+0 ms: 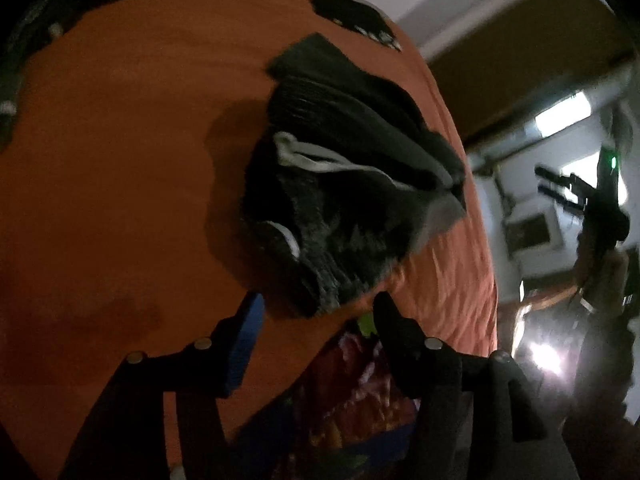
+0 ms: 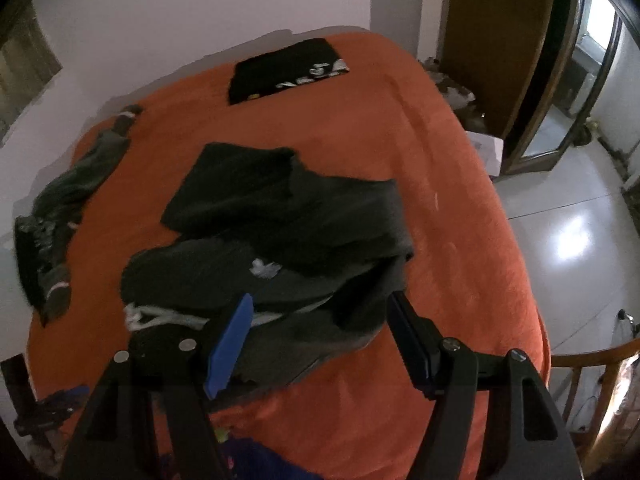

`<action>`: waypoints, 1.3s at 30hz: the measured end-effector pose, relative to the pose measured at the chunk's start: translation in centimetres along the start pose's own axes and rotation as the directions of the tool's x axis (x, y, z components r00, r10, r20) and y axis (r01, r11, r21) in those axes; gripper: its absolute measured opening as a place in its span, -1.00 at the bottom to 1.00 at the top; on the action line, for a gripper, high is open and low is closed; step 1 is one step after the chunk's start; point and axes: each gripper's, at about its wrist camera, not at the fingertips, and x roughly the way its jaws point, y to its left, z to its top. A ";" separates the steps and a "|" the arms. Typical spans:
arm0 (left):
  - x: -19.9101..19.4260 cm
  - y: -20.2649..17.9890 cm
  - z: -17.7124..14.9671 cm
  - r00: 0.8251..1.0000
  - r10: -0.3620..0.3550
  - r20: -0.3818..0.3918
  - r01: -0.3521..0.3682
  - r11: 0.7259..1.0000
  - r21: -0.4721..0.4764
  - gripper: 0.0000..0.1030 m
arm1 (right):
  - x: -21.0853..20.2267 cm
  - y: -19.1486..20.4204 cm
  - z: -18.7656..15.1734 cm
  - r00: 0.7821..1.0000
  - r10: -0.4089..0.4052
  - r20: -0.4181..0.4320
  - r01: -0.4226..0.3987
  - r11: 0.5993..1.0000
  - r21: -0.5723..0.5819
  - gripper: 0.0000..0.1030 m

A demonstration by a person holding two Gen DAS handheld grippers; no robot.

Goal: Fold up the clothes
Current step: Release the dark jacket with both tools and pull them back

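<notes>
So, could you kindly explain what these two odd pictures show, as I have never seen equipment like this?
A person holds a two-fingered tool in each hand; a fisheye camera on each looks along its fingers. The left gripper and right gripper are both open and hold nothing. Below lies an orange bedspread with a crumpled dark grey garment in the middle, a folded black printed shirt at the far end, and a greenish garment at the left edge.
</notes>
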 end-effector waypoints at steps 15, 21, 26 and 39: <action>-17.1 -10.4 2.7 0.973 0.095 0.209 -0.127 0.981 0.147 0.30 | -16.0 2.0 -1.5 0.985 0.135 0.110 -0.148 0.982 0.121 0.33; -20.8 -13.4 3.3 0.958 0.132 0.256 -0.173 0.974 0.146 0.42 | -21.3 4.6 -1.7 0.980 0.133 0.149 -0.155 0.978 0.143 0.34; -21.7 -15.2 4.1 0.954 0.175 0.243 -0.213 0.967 0.137 0.42 | -23.0 6.5 -1.7 0.989 0.072 0.127 -0.088 0.988 0.128 0.34; -19.7 -16.6 8.5 0.954 0.208 0.217 -0.238 0.964 0.118 0.47 | -22.0 12.3 -0.8 1.000 0.006 -0.002 -0.006 1.000 -0.026 0.34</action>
